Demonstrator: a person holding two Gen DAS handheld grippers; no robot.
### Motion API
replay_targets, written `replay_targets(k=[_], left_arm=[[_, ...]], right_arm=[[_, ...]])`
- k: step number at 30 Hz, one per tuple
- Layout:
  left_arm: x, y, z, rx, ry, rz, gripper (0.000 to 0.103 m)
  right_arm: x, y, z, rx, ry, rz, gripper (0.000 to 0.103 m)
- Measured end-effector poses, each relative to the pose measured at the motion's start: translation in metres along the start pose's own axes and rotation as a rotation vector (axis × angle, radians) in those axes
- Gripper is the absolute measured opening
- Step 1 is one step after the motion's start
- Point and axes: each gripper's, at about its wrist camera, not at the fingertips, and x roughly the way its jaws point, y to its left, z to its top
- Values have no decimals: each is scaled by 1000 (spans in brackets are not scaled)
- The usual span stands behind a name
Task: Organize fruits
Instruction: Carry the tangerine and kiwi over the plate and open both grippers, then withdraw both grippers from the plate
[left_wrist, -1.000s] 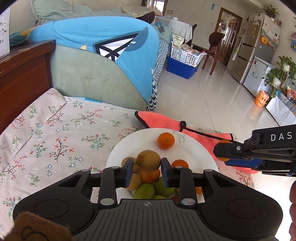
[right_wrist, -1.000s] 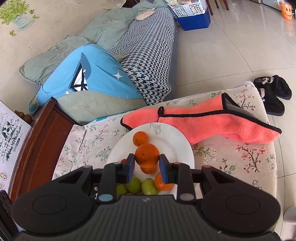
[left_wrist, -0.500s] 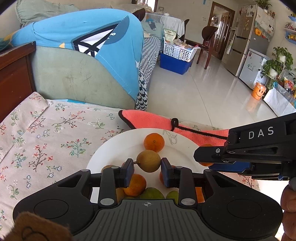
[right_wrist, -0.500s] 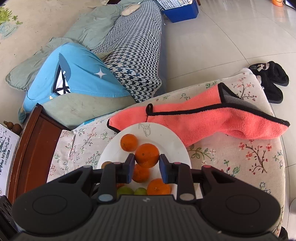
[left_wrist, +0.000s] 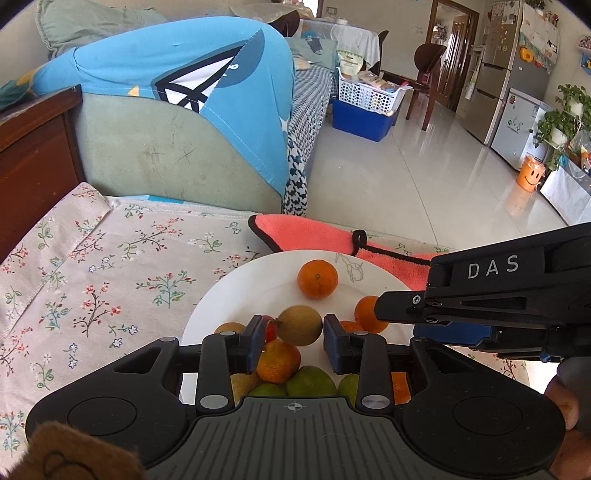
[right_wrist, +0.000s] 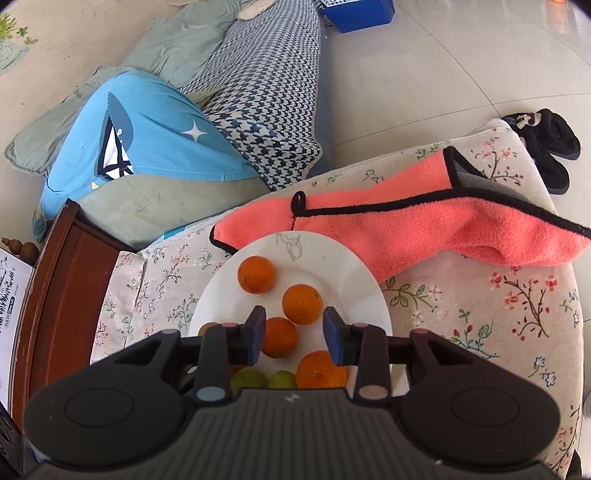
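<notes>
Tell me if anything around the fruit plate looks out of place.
Yes: the coral cloth lies bunched across the floral cover, with its near edge tucked under the white plate rim. The fruit sits on the plate; nothing spilled.

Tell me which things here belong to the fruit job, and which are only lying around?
Belong to the job:
- white plate
- oranges
- green fruits
- brown fruit
- left hand-held gripper
- right hand-held gripper

Lying about:
- pink towel
- black slippers
- blue cloth
</notes>
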Motion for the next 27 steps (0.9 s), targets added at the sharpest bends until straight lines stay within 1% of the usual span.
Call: replay_targets(k=[1,2,3,4,5,7,8,10,12,14,17,21,24,27], left_arm=[[-3,-2,1,8,-2,12,42],[-6,-3,1,15,-4,28,52],[-9,-4,2,17,-6,41,57],[-13,-5,3,17,-5,57,65],[-16,-6,3,16,-6,62,68],[-24,-6,4,18,-1,65,69],[-27,-7,3,22,5,71,73],[-31,-8,2,38,17,95,77],[-35,-11,1,56,21,119,78],[-40,-12,0,70,26,129,79],[-48,-14,-3,59,39,141,83],[-57,-14,-7,45,56,162,84],[-65,-14,-10,40,66,175,85],[-74,-14,-15,37,68,180,86]], right_arm=[[-1,1,1,-1,-4,1,41],[-4,2,1,-2,-10,4,42],[-5,2,2,-3,-13,7,43],[-8,3,2,-4,-18,9,44],[-10,4,3,-7,-22,7,47],[-15,6,3,-16,-30,4,51],[-18,7,2,-21,-33,0,52],[-23,8,2,-27,-39,-5,53],[-29,9,1,-32,-38,-14,55],[-37,10,-2,-39,-37,-31,60],[-47,13,-6,-60,-50,-42,63],[-59,16,-13,-80,-65,-65,69],[-70,13,-20,-58,-63,-44,70],[-80,10,-28,-41,-58,-21,75]])
